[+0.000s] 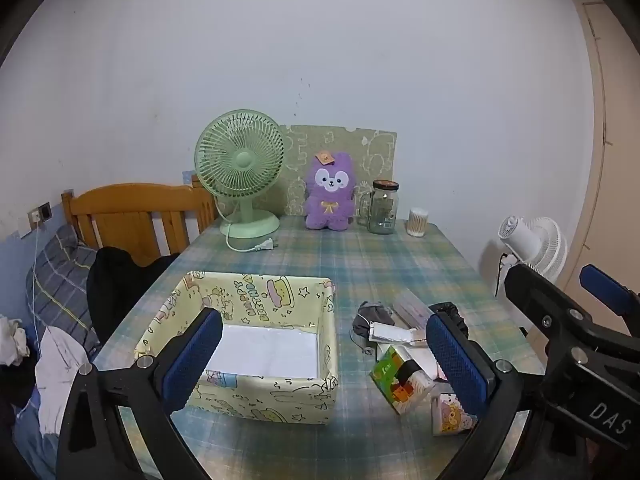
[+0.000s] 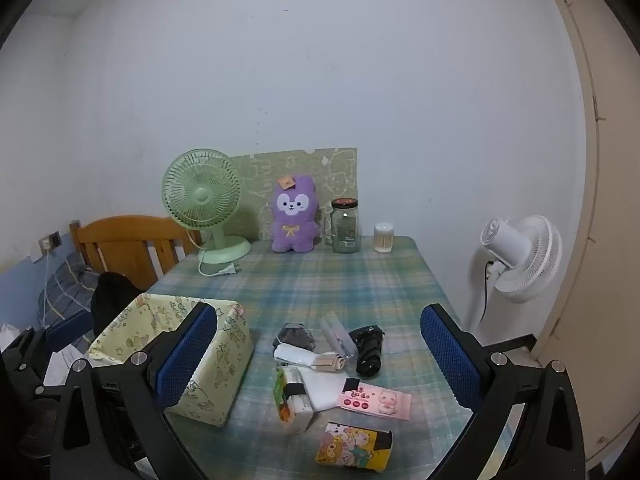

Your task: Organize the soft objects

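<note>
Cartoon tissue pack (image 2: 354, 447) lying crosswise just ahead of the right tongs (image 2: 318, 364).
Both tongs gaping empty; left tongs (image 1: 324, 360) hovering over box (image 1: 256, 394).

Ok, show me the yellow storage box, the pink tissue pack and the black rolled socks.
yellow storage box (image 1: 256, 302), left wrist view, far inner wall.
pink tissue pack (image 2: 375, 399), right wrist view, middle of wrapper.
black rolled socks (image 2: 369, 350), right wrist view, middle of roll.

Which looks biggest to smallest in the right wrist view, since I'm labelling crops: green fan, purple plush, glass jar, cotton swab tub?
1. Green fan
2. Purple plush
3. Glass jar
4. Cotton swab tub

All four stand along the table's far edge, at similar distance, so the order seems reliable.
</note>
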